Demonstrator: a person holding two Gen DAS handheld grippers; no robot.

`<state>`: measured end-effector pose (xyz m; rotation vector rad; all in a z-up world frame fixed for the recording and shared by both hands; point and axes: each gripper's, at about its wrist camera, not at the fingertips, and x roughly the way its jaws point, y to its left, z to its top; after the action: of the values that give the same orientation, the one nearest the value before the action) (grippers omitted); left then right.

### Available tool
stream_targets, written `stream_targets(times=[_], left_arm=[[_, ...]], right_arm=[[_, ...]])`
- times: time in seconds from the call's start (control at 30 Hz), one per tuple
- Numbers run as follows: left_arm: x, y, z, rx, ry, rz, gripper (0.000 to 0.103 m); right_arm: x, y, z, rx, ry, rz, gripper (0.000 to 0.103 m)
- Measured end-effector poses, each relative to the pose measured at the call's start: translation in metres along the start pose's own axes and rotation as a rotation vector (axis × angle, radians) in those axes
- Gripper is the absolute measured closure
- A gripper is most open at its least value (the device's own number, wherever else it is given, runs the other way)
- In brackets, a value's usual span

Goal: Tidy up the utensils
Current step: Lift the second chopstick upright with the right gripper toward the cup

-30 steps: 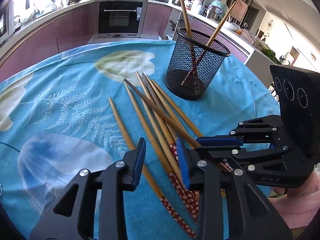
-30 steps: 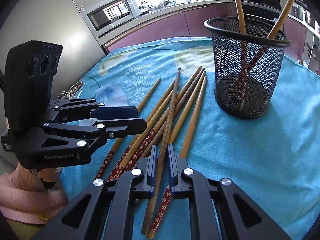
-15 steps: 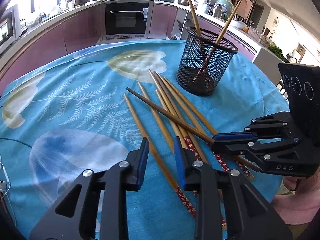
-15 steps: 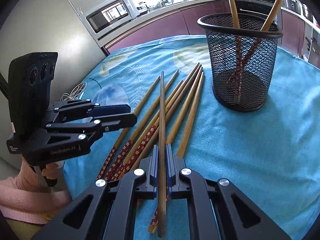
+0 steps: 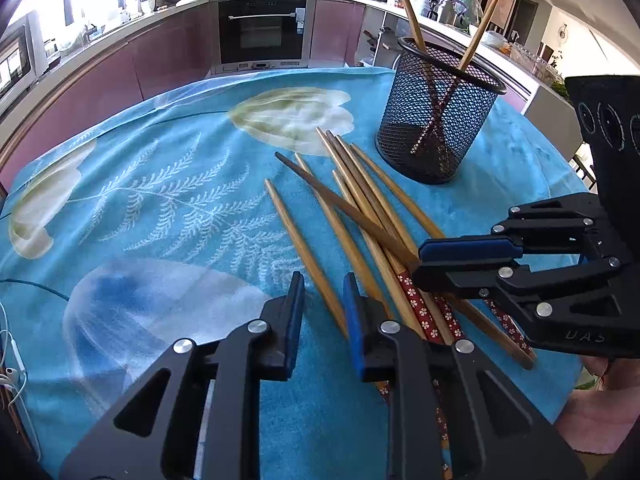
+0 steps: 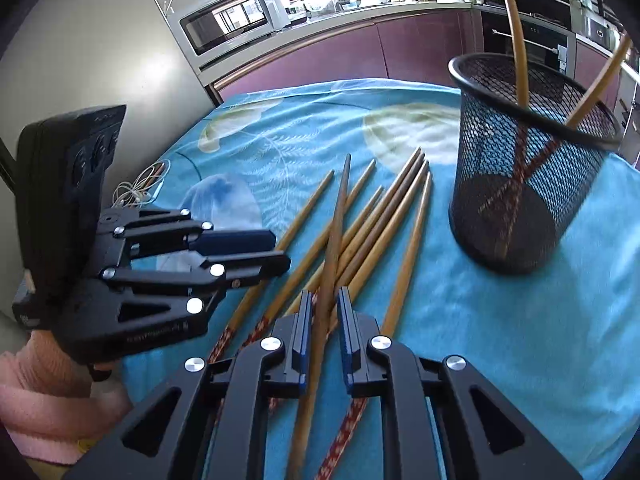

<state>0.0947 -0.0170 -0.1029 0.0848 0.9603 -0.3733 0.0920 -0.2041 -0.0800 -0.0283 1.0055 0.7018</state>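
Several wooden chopsticks (image 5: 360, 208) (image 6: 384, 216) with red flowered ends lie fanned on the blue cloth. A black mesh cup (image 5: 436, 128) (image 6: 520, 200) behind them holds two more. One darker chopstick (image 5: 340, 204) (image 6: 340, 208) lies across the pile and passes between the jaws of my right gripper (image 6: 324, 300) (image 5: 418, 262). Those jaws are opening, with a slim gap on each side of the stick. My left gripper (image 5: 322, 284) (image 6: 280, 249) is closing. The outermost chopstick (image 5: 296, 236) runs into its gap near the right pad, untouched.
The blue flowered tablecloth (image 5: 160, 208) covers a round table, and its edge falls away close behind both grippers. White earphone cables (image 6: 140, 188) (image 5: 12, 352) lie at the table's left rim. A pink sleeve (image 6: 40, 400) shows below the left gripper. Kitchen counters and an oven stand beyond.
My right gripper shut on the dark chopstick and raised it off the pile, then its jaws parted slightly and the stick tilted. My left gripper's jaws narrowed.
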Motion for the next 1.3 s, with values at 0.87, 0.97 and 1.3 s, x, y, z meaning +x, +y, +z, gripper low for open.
stream_targets(times=[0.87,0.97,1.3], left_arm=[[-0.025,0.006,0.008,-0.128,-0.060,-0.091,0.096],[-0.032,0.000,0.011,-0.118,-0.078,-0.129,0.096],[-0.033,-0.012,0.010,-0.098,-0.071,-0.183,0.096]], right_arm=[[-0.028,-0.020,-0.002,0.084,-0.093,0.130,0.097],[-0.030,-0.017,-0.003,0.071,-0.102,0.150,0.097],[-0.016,-0.013,0.000,0.055,-0.055,0.152,0.095]])
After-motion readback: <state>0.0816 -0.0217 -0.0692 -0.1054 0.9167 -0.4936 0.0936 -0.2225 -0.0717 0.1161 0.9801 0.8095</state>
